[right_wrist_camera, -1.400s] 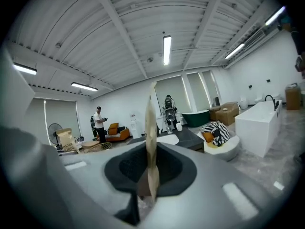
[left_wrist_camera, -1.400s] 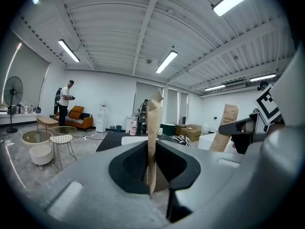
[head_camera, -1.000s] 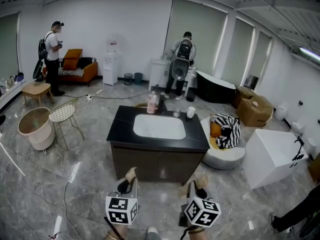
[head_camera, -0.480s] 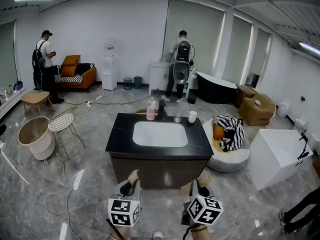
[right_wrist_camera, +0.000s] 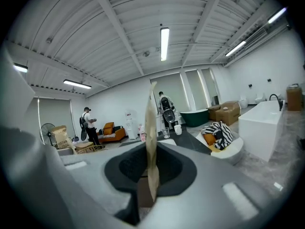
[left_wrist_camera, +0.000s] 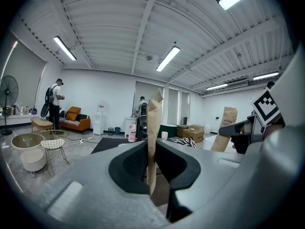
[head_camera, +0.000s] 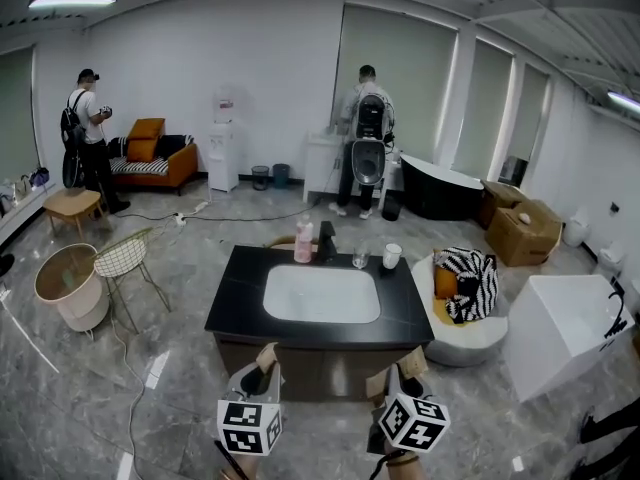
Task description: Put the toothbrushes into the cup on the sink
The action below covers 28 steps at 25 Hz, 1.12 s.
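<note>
The black sink counter (head_camera: pixel 235 293) with its white basin stands just ahead. On its far edge stand a white cup (head_camera: pixel 392 256) and a clear glass (head_camera: pixel 360 259). My left gripper (head_camera: pixel 258 376) is shut on a toothbrush in a tan paper pack (left_wrist_camera: pixel 153 137) that stands upright between the jaws. My right gripper (head_camera: pixel 397 376) is shut on a second tan toothbrush pack (right_wrist_camera: pixel 151 147), also upright. Both grippers hover side by side before the counter's near edge, well short of the cup (left_wrist_camera: pixel 164 135), which also shows far off past the right pack as the white cup (right_wrist_camera: pixel 177 129).
A pink bottle (head_camera: pixel 303 241) and a black tap (head_camera: pixel 326 240) stand behind the basin. A striped cushion on a round white seat (head_camera: pixel 462 313) and a white tub (head_camera: pixel 565 333) are to the right; a basket (head_camera: pixel 68 283) and wire chair (head_camera: pixel 120 260) to the left. Two people stand far back.
The sink counter has come nearer and lower in the head view as both grippers moved forward toward it. Each pack stays held the same way.
</note>
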Tool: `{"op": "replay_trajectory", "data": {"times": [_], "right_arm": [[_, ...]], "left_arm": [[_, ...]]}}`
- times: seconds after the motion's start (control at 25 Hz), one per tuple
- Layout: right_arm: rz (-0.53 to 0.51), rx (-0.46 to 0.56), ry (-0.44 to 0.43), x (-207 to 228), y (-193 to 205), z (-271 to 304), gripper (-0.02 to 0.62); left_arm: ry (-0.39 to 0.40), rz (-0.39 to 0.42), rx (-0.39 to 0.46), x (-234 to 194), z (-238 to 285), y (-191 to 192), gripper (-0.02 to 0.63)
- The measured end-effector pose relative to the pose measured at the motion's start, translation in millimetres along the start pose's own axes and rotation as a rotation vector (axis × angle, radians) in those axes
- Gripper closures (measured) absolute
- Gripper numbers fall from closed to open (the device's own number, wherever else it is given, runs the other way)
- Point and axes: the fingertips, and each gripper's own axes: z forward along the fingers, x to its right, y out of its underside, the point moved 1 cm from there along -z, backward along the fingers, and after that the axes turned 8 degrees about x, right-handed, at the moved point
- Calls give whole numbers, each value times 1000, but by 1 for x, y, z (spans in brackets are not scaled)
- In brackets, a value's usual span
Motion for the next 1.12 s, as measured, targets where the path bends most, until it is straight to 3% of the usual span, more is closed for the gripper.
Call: {"op": "replay_trajectory", "data": {"times": [0.6,1.12], "right_arm": [[43,-7,-20,54,-18,88,557],[78,-40,15,105,-7,117,557]], "left_arm": [[-14,5,-5,17,104,2,566],[2,7,-46,39,148,24,566]]}}
